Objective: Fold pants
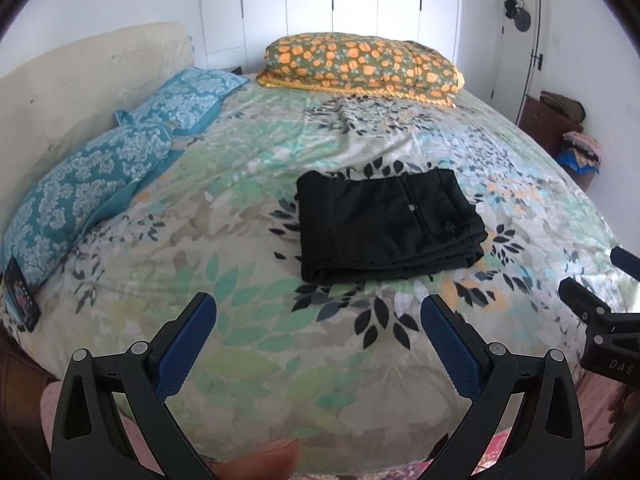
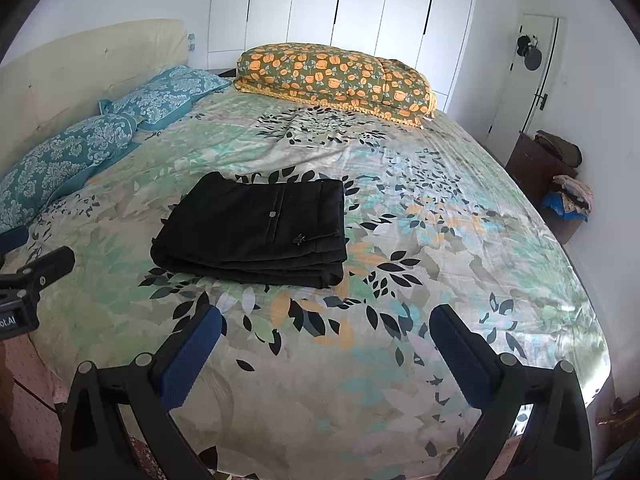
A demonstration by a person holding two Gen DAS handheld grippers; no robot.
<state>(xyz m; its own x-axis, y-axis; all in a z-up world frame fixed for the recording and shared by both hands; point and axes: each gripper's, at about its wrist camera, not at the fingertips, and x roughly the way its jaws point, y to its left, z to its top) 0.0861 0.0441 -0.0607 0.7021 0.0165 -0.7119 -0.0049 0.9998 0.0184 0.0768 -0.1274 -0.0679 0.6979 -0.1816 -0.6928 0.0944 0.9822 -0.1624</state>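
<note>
Black pants point(image 1: 386, 224) point(image 2: 256, 228) lie folded into a flat rectangular stack on the leaf-patterned bedspread point(image 1: 240, 248) point(image 2: 420, 240), a small button showing on top. My left gripper point(image 1: 318, 312) hovers open over the near part of the bed, well short of the pants, nothing between its blue pads. My right gripper point(image 2: 326, 326) is likewise open and empty, nearer than the pants and to their right. Each view catches the other gripper at its edge: the right one point(image 1: 600, 312), the left one point(image 2: 28, 276).
Two teal patterned pillows point(image 1: 92, 176) point(image 2: 80, 148) rest against the cream headboard point(image 1: 80, 76). A folded orange floral quilt point(image 1: 360, 64) point(image 2: 336, 76) lies at the far side. A phone point(image 1: 20, 296) lies by the near pillow. White wardrobes, a door and a dark cabinet point(image 2: 536, 168) with clothes stand beyond.
</note>
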